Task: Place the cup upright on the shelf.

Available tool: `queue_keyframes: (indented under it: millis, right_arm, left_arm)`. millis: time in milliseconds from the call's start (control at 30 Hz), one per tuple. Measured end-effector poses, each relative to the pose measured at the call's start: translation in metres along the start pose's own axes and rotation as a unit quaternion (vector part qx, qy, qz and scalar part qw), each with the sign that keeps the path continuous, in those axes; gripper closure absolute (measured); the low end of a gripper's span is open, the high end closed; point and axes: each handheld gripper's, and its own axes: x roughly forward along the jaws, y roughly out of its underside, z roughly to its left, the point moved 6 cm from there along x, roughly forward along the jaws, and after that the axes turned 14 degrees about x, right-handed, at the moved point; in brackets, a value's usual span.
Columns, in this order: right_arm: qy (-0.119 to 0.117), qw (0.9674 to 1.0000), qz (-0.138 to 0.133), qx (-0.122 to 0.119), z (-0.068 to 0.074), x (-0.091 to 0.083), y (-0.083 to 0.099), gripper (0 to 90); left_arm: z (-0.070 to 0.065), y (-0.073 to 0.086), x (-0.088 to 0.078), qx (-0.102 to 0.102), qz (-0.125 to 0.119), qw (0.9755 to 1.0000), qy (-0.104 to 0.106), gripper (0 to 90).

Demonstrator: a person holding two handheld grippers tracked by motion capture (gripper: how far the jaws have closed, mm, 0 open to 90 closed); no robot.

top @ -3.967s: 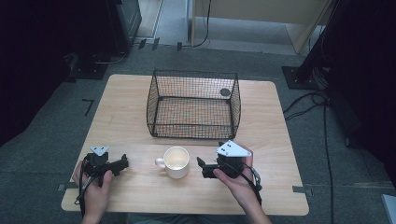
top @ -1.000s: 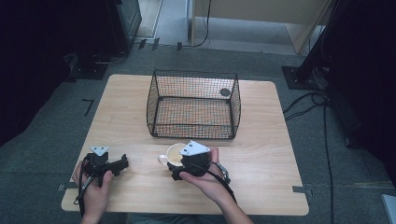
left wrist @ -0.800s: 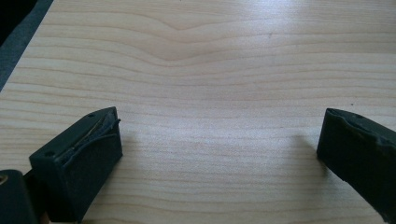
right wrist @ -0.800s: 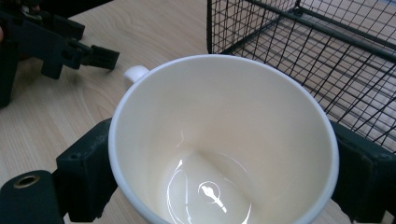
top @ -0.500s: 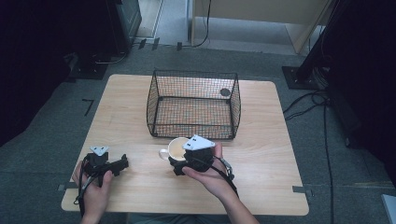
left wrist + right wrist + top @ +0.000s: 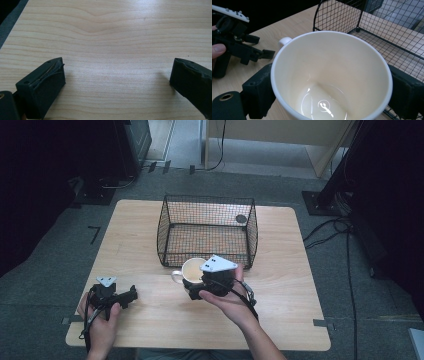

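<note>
A light wooden table (image 6: 150, 245) with rounded corners stands on a grey carpeted floor (image 6: 45, 270), seen from above. Near the far middle of the table sits a black wire basket (image 6: 207, 231), open at the top, with a small dark round object (image 6: 241, 219) lying in its far right corner.

Just in front of the basket's near wall, close to the table's middle, is a cream mug (image 6: 193, 270), upright, its handle pointing to the left. In the right gripper view the mug (image 6: 332, 75) is glossy and empty inside, with the basket's mesh (image 6: 387, 32) just beyond its rim.

The person's right hand (image 6: 227, 301) reaches in from the bottom edge and holds the right gripper (image 6: 200, 287) at the mug. In the right gripper view its two black jaws stand one on each side of the mug's wall, pressed against it, so they are clamped on the mug.

At the table's near left corner, well apart from the mug, the left hand (image 6: 102, 317) holds the left gripper (image 6: 131, 296) low over the wood. In the left gripper view its two jaws are spread wide apart with bare wood grain (image 6: 112, 50) between them
</note>
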Motion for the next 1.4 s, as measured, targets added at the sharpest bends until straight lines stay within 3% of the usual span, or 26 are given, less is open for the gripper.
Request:
queue_keyframes:
  millis: [400,767,1133,1400]
  right_arm:
    - [-0.004,0.9991,-0.041,-0.009,-0.006,-0.008,-0.029,9.7]
    - [0.009,0.9977,-0.067,-0.009,-0.018,-0.011,-0.05,9.7]
    - [0.047,0.9953,-0.084,0.008,-0.05,-0.006,-0.07,9.7]
    - [0.062,0.9939,-0.088,0.02,-0.067,0.001,-0.084,9.7]
  left_arm:
    - [0.0,0.0,0.0,0.0,0.0,1.0,0.0,0.1]
    - [0.0,0.0,0.0,0.0,0.0,1.0,0.0,0.1]
    - [0.0,0.0,0.0,0.0,0.0,1.0,0.0,0.1]
    - [0.0,0.0,0.0,-0.001,-0.001,1.0,0.0,0.1]
